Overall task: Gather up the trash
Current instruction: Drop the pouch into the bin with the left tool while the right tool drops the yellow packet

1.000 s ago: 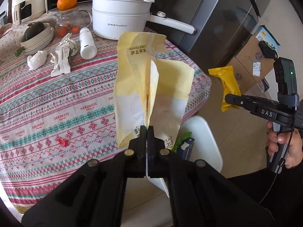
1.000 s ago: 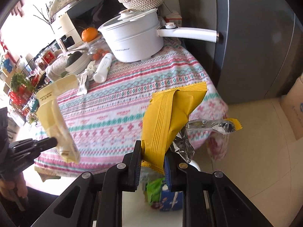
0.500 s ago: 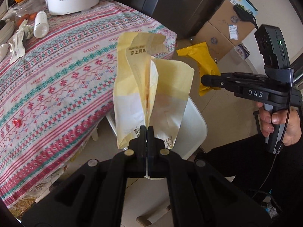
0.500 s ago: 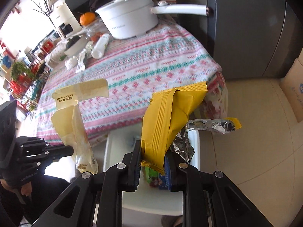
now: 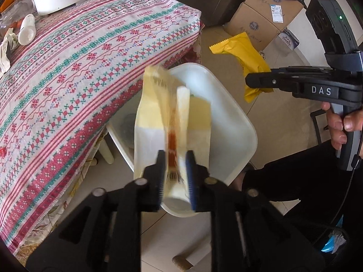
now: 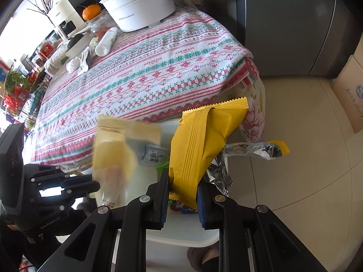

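Note:
My left gripper [image 5: 175, 176] hangs over the white trash bin [image 5: 238, 136], and its jaws are opening. The pale yellow paper bag [image 5: 158, 117] stands blurred between the parted fingers, loose from the pads. In the right wrist view the same bag [image 6: 113, 145] sits above the bin [image 6: 181, 235], beside the left gripper [image 6: 90, 185]. My right gripper [image 6: 182, 199] is shut on a bright yellow snack wrapper [image 6: 199, 140] with torn silver foil, held over the bin's right side. The left wrist view shows that wrapper [image 5: 245, 54] in the right gripper [image 5: 251, 81].
The table with a patterned cloth [image 5: 79, 63] stands close to the left of the bin. On it are a white pot [image 6: 140, 6], a white bottle [image 6: 106, 42] and crumpled tissue [image 6: 73, 64]. Cardboard boxes [image 5: 256, 15] sit on the tiled floor. A grey packet [image 6: 154, 154] lies in the bin.
Both grippers have come down from table height to just over the bin. The left jaws have parted and the pale bag between them is now blurred and loose. The right grip is unchanged.

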A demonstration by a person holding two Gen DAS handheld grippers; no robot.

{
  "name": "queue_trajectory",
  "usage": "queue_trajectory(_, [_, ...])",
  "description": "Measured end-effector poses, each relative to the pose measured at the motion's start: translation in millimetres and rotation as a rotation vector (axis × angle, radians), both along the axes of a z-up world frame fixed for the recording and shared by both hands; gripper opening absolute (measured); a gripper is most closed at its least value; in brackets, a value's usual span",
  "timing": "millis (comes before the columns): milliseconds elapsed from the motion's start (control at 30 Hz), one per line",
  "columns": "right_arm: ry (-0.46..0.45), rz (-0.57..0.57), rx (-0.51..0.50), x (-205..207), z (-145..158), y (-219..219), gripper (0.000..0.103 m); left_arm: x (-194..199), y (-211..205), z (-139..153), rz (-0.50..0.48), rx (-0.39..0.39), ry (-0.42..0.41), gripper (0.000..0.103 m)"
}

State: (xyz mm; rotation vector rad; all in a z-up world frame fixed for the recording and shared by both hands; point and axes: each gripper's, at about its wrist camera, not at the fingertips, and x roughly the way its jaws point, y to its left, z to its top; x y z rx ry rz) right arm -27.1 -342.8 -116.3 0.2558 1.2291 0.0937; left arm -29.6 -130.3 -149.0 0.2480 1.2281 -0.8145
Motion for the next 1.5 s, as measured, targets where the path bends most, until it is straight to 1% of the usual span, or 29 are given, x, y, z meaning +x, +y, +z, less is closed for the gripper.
queue_trajectory(33, [0.004,-0.001,0.002,-1,-1,-1,0.022,0,1,1,0.004,0.004,-0.011,0.044])
queue_trajectory(167, [0.014,0.004,0.002,-2,-2,-1,0.022,0,9,10,0.017,0.017,-0.053,0.049])
queue_trajectory(233, [0.019,0.012,0.002,-2,-3,1,0.022,2,14,16,0.029,0.011,-0.080,0.059])
queue_trajectory(300, [0.027,0.022,0.005,-2,-5,4,0.022,3,20,23,0.043,0.006,-0.106,0.065])
queue_trajectory(333, [0.033,0.028,0.006,-1,-6,5,0.022,4,22,24,0.048,0.007,-0.117,0.066])
queue_trajectory(533, [0.078,0.080,0.010,0,-14,21,0.023,10,37,31,0.091,0.037,-0.174,0.073])
queue_trajectory(667, [0.113,0.115,0.013,0,-21,32,0.023,14,47,33,0.121,0.048,-0.191,0.076])
queue_trajectory(833, [0.157,0.131,0.015,1,-29,39,0.029,17,61,35,0.152,0.054,-0.200,0.081])
queue_trajectory(867, [0.164,0.128,0.022,1,-30,39,0.033,17,63,36,0.157,0.053,-0.201,0.082])
queue_trajectory(900, [0.170,0.121,0.032,2,-31,38,0.043,18,64,35,0.162,0.054,-0.202,0.083])
queue_trajectory(933, [0.175,0.112,0.037,2,-32,37,0.049,18,66,35,0.168,0.056,-0.202,0.084])
queue_trajectory(967, [0.177,0.105,0.037,2,-32,36,0.059,18,67,35,0.172,0.058,-0.202,0.084])
queue_trajectory(1000, [0.177,0.101,0.037,3,-32,37,0.064,19,69,35,0.176,0.059,-0.200,0.084])
queue_trajectory(1100, [0.176,0.095,0.043,4,-32,37,0.067,20,73,34,0.185,0.062,-0.197,0.085])
queue_trajectory(1300, [0.180,0.093,0.035,6,-32,40,0.067,21,79,35,0.199,0.064,-0.196,0.085])
queue_trajectory(1500, [0.155,0.077,0.031,11,-24,42,0.067,29,87,39,0.234,0.060,-0.195,0.085])
